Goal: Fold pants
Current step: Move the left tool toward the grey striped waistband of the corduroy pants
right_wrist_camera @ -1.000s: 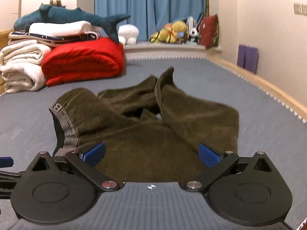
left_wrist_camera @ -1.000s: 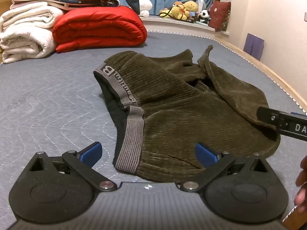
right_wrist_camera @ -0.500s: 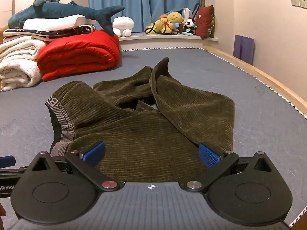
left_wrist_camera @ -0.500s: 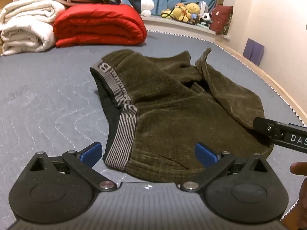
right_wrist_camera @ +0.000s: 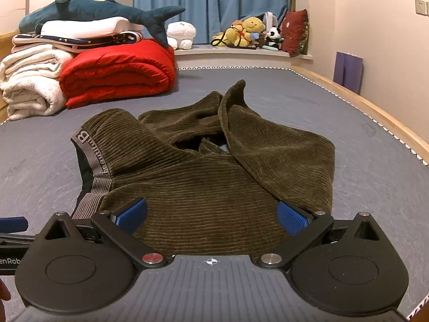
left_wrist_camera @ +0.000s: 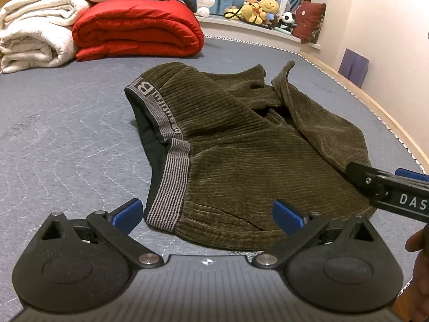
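Olive-green corduroy pants [left_wrist_camera: 241, 155] [right_wrist_camera: 214, 182] lie crumpled on a grey quilted mattress, legs bunched up. Their grey striped waistband [left_wrist_camera: 169, 177] [right_wrist_camera: 92, 161] runs down the left side of the heap. My left gripper [left_wrist_camera: 206, 216] hovers open over the near edge, by the waistband's lower end, nothing between its blue pads. My right gripper [right_wrist_camera: 211, 216] is also open, low over the near right part of the cloth. The right gripper's black body [left_wrist_camera: 388, 190] shows at the right edge of the left wrist view, close to the pants' right hem.
A rolled red quilt [left_wrist_camera: 139, 29] [right_wrist_camera: 118, 72], white folded blankets [left_wrist_camera: 34, 32] and a plush shark [right_wrist_camera: 107, 10] sit at the far left. Stuffed toys [right_wrist_camera: 246, 33] line the window ledge. The mattress's wooden edge [right_wrist_camera: 375, 112] runs along the right by the wall.
Both grippers have drifted slightly, and the pants sit a little lower in the right wrist view. Both stayed open; the pants have not moved.
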Demonstrator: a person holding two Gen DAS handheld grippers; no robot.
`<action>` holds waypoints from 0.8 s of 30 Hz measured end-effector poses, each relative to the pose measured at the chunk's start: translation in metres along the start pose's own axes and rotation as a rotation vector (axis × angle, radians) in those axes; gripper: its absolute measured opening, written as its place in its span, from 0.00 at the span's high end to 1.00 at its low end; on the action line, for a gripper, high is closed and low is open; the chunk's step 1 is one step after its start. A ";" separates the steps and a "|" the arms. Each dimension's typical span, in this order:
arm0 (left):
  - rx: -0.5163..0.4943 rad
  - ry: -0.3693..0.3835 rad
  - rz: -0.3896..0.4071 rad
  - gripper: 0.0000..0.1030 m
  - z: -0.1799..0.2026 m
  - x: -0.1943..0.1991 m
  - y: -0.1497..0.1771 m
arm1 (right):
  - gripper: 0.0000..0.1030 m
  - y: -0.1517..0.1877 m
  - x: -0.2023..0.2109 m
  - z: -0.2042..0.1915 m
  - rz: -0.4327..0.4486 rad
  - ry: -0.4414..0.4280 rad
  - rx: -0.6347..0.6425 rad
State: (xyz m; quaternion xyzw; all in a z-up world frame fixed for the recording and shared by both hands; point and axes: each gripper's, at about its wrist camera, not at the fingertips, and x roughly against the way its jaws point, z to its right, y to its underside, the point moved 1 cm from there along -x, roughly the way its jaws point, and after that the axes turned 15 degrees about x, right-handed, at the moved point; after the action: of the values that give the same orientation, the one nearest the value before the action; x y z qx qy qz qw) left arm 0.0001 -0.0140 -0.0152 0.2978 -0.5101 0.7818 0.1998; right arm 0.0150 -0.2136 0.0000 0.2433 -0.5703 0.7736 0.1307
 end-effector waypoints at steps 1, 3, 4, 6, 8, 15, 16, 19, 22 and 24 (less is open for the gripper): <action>-0.001 0.001 -0.001 0.00 0.001 0.001 0.000 | 0.01 0.000 0.000 0.000 -0.002 0.002 0.004; 0.000 0.003 -0.002 0.00 0.001 0.001 -0.001 | 0.01 0.000 -0.002 -0.001 -0.010 0.005 0.010; 0.001 0.003 -0.003 0.00 0.002 0.001 -0.001 | 0.01 0.000 -0.002 -0.002 -0.015 0.005 0.012; 0.003 0.009 -0.010 0.00 0.001 0.002 -0.002 | 0.01 0.000 -0.004 -0.002 -0.024 0.008 0.016; 0.005 0.019 -0.024 0.00 0.002 0.001 -0.002 | 0.01 0.000 -0.005 -0.002 -0.030 0.009 0.019; -0.003 0.082 -0.036 0.00 0.004 0.004 -0.003 | 0.01 0.001 -0.005 -0.002 -0.036 0.010 0.020; -0.008 0.089 -0.036 0.00 0.005 0.004 -0.002 | 0.01 0.001 -0.005 -0.003 -0.036 0.010 0.020; -0.014 0.097 -0.036 0.00 0.006 0.004 -0.002 | 0.01 0.002 -0.005 -0.003 -0.037 0.009 0.020; -0.010 0.102 -0.036 0.00 0.005 0.004 -0.002 | 0.01 0.002 -0.006 -0.002 -0.037 0.011 0.021; -0.003 0.109 -0.044 0.00 0.004 0.003 -0.003 | 0.01 0.002 -0.006 -0.002 -0.037 0.011 0.021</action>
State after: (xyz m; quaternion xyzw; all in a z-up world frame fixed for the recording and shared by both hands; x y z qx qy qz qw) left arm 0.0005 -0.0168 -0.0100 0.2658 -0.4930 0.7914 0.2449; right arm 0.0184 -0.2115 -0.0056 0.2510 -0.5571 0.7782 0.1454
